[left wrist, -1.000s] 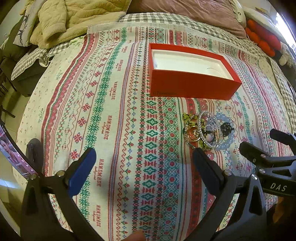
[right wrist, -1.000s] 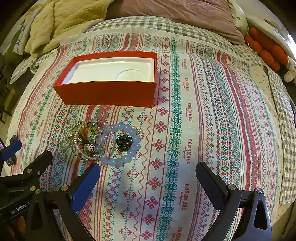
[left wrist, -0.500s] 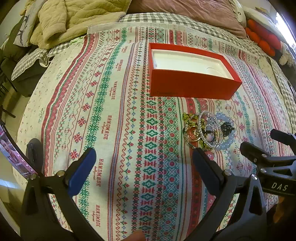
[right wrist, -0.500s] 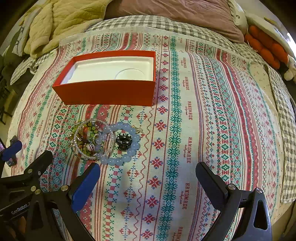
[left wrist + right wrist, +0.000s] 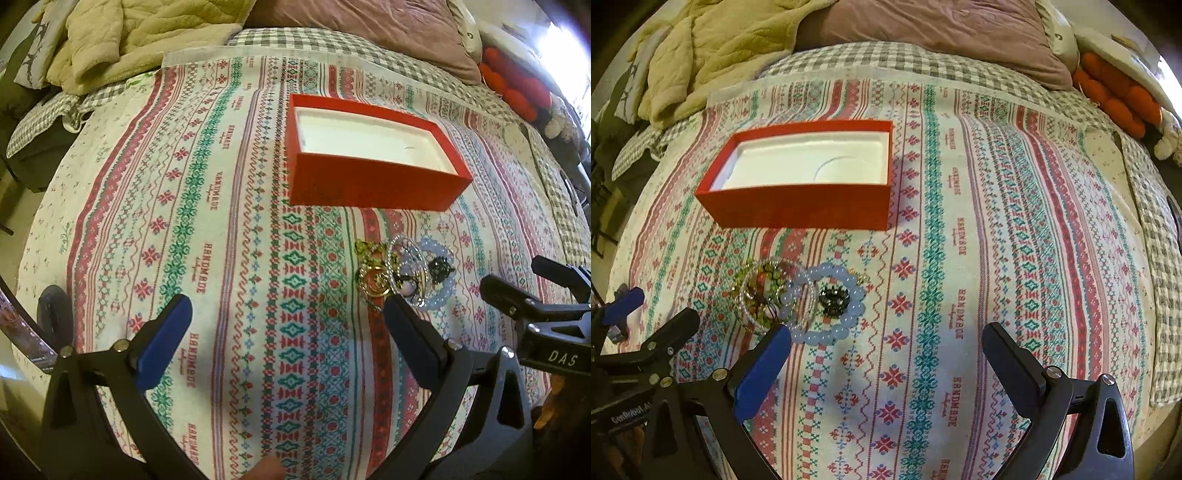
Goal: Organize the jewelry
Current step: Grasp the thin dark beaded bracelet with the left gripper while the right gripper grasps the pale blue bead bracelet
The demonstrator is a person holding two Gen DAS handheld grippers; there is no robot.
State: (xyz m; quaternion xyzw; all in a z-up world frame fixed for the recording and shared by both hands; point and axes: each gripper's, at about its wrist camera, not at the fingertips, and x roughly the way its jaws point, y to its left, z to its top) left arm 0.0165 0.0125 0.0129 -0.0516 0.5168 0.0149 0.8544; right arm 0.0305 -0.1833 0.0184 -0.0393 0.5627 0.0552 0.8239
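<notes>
On the bed's patterned cloth (image 5: 979,229), the jewelry pile (image 5: 798,299) lay in a tangled heap just short of the red box (image 5: 798,206), whose white tray sat bare, likely ready to receive it. Both the left tongs (image 5: 284,314) and right tongs (image 5: 886,339) hung spread apart, holding nothing, the right tongs' left fingertip (image 5: 768,354) near the pile at its 10 o'clock, seemingly poised for a first pick.
</notes>
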